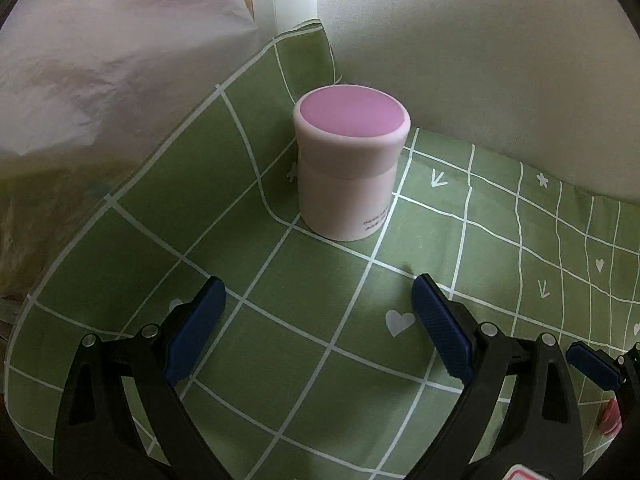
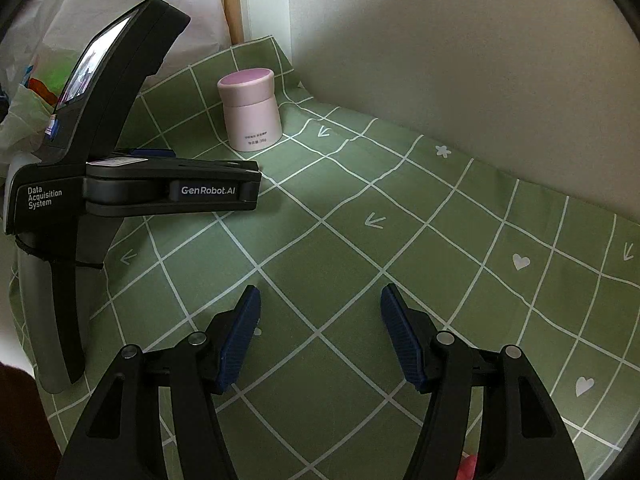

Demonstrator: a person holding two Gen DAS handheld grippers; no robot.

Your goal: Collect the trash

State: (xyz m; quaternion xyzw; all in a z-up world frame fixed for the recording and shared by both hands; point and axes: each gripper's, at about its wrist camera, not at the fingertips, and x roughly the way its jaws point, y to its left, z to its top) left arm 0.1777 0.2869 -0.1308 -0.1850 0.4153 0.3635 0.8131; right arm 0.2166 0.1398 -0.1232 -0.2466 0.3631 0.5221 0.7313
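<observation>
A pale pink round jar [image 1: 350, 164] with a pink lid stands upright on the green checked cloth [image 1: 280, 320], near the wall corner. It also shows in the right wrist view [image 2: 250, 114] at the far left. My left gripper [image 1: 318, 292] is open and empty, a short way in front of the jar and pointing at it. Its black body [image 2: 132, 184] shows from the side in the right wrist view. My right gripper [image 2: 320, 296] is open and empty over bare cloth, further back and to the right of the jar.
A translucent white plastic bag [image 1: 100, 60] hangs at the left edge of the table, also in the right wrist view [image 2: 80, 20]. A white wall [image 1: 480, 60] closes the back. A small pink-red object [image 2: 470, 468] lies at the bottom edge.
</observation>
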